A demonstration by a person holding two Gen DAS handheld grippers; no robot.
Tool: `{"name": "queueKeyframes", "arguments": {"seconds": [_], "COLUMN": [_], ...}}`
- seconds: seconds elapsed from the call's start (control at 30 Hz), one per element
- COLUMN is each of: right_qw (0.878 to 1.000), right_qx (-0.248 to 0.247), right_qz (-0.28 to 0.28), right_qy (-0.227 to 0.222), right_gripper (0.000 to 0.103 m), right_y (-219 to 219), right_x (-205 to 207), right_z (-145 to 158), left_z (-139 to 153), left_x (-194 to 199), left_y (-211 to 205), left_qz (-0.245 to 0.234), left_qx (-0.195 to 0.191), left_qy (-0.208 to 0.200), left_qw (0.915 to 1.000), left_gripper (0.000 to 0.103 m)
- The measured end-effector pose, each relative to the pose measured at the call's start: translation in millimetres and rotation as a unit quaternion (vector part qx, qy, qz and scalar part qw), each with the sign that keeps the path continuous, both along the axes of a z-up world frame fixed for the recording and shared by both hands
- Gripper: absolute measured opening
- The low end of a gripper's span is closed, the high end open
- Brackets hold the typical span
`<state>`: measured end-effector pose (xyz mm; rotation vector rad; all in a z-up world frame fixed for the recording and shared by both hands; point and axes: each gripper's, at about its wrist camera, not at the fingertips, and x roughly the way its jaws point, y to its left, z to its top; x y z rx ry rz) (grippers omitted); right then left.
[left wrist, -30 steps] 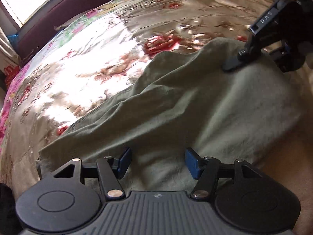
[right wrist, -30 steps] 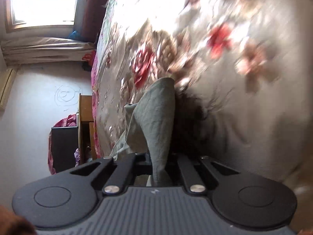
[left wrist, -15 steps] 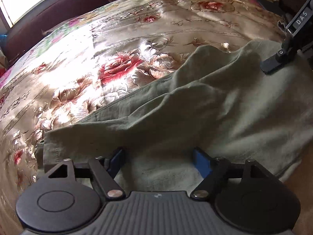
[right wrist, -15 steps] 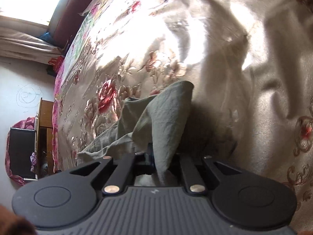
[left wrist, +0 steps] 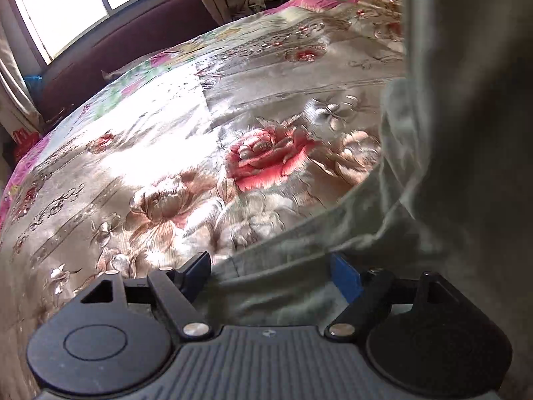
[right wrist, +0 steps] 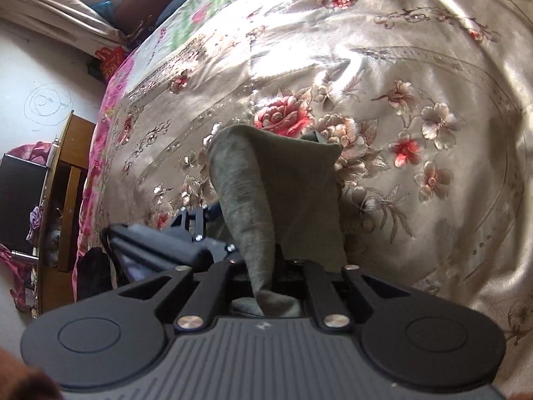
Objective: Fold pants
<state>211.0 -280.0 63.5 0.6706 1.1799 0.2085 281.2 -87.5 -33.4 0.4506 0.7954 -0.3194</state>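
On my left cam the pants (left wrist: 459,153) run off the top and right edge, so I can't see how far up they go. They're blurry up close, esp. near the blue pads (left wrist: 344,276). The cloth hides the bedspread (left wrist: 186,153) on the right side.

On my right cam the right gripper (right wrist: 263,266) tips are hidden under the cloth, can't see where they pinch. The pants (right wrist: 276,193) cover part of the left gripper (right wrist: 186,240), and it's blurry too. The far left furniture (right wrist: 66,173) is cut off by the edge.
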Motion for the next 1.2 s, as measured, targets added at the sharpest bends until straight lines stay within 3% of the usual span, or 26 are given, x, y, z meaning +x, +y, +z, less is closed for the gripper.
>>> {"name": "queueKeyframes", "arguments": {"seconds": [0.1,0.2,0.3,0.4,0.53,0.63,0.77,0.97,1.2], "right_qw": [1.0,1.0,0.999,0.999,1.0,0.999,0.995,0.99,0.982], "right_qx": [-0.002,0.006,0.015,0.03,0.005,-0.017,-0.083,-0.085,-0.107], "right_qz": [-0.014,-0.024,-0.027,-0.028,0.001,0.026,0.056,0.108,0.151], "right_qy": [0.009,0.009,0.008,0.019,0.02,0.012,-0.009,0.021,0.018], "right_gripper": [0.007,0.007,0.007,0.007,0.008,0.008,0.011,0.027,0.033], "right_y": [4,9,18,34,75,112,154,190,204], "right_x": [-2,2,9,14,18,23,28,34,32], "right_z": [0,1,0,-8,-15,-21,-28,-46,-40], "left_z": [7,25,42,47,38,27,24,23,24], "left_x": [20,26,4,-38,-92,-107,-117,-129,-134], "left_y": [-1,23,60,84,87,88,99,113,135], "left_qz": [0.012,0.051,0.074,0.062,0.024,0.02,0.019,0.013,0.038], "left_qx": [0.002,-0.038,-0.065,-0.077,-0.044,-0.036,-0.064,-0.088,-0.124], "left_qy": [0.002,0.003,-0.015,-0.014,-0.021,0.009,0.021,0.028,0.055], "left_qw": [0.9999,0.998,0.995,0.995,0.9985,0.9991,0.9976,0.9956,0.99], "left_gripper": [0.094,0.094,0.094,0.094,0.094,0.094,0.094,0.094,0.094]}}
